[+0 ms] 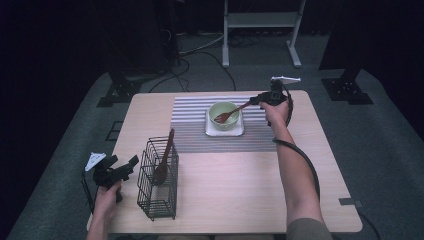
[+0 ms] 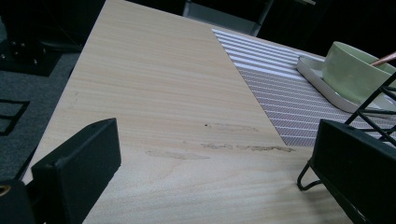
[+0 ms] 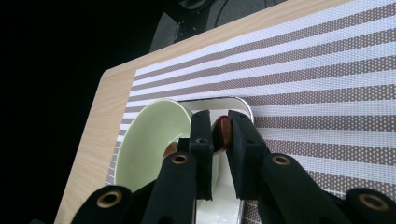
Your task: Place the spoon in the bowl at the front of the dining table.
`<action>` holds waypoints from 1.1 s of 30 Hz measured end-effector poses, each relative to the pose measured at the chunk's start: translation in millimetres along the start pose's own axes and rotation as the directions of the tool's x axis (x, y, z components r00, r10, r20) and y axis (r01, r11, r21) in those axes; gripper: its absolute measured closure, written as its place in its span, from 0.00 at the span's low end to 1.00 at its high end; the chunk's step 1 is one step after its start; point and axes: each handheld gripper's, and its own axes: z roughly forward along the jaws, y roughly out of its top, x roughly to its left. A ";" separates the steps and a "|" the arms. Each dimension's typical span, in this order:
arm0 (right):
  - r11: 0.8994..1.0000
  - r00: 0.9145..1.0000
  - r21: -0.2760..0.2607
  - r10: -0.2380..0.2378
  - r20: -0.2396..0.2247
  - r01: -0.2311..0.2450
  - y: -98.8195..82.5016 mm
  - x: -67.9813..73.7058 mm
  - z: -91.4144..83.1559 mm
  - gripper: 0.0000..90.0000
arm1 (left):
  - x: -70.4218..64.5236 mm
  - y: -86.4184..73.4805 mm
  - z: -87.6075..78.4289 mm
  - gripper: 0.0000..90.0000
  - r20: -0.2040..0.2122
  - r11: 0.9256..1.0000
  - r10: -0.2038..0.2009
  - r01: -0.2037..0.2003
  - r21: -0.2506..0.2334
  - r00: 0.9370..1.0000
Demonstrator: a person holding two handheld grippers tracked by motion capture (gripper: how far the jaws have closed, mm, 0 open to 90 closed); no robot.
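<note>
**A:** Held what, and how?

**B:** Held the wooden spoon by the far end of its handle, in the right gripper. Jaws narrow, pressed on the wood from both sides. Came in from the right side of the bowl, with the handle slanted up and out over the rim.

**A:** And the head of the spoon?

**B:** Lay inside the bowl, low against the inner wall. Could not tell whether it touched the bottom.

**A:** Under the bowl?

**B:** A white plate directly under the bowl, and a striped mat beneath that.

**A:** And the left gripper?

**B:** Rested well apart from the bowl, toward the near left. Jaws wide, nothing between them. Just there also a wire basket, with a second wooden spoon leaned inside.

**A:** How to finish the step well, then?

**B:** Probably best to lower slowly until the head settled fully in the bowl and the handle leaned on the rim. Only then to open, and only a little. After that, to draw back along the handle, away from the bowl. Otherwise a risk of levering the light bowl over, or of flicking the spoon out.
</note>
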 end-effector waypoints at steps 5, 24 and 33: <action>1.000 1.000 0.005 0.003 -0.006 -0.003 0.0 -0.9 0.5 0.87 | 0.1 0.0 -0.1 0.01 0.000 1.000 0.000 0.000 -0.001 1.000; 1.000 0.999 0.025 0.020 -0.046 -0.019 -3.2 -3.9 1.3 0.81 | 0.0 -0.1 0.0 0.01 -0.001 1.000 -0.001 0.001 -0.002 1.000; 0.999 0.998 0.041 0.002 -0.055 0.000 -6.9 -4.8 -2.1 0.70 | -0.3 -0.1 0.1 0.01 -0.001 1.000 -0.001 0.001 -0.002 1.000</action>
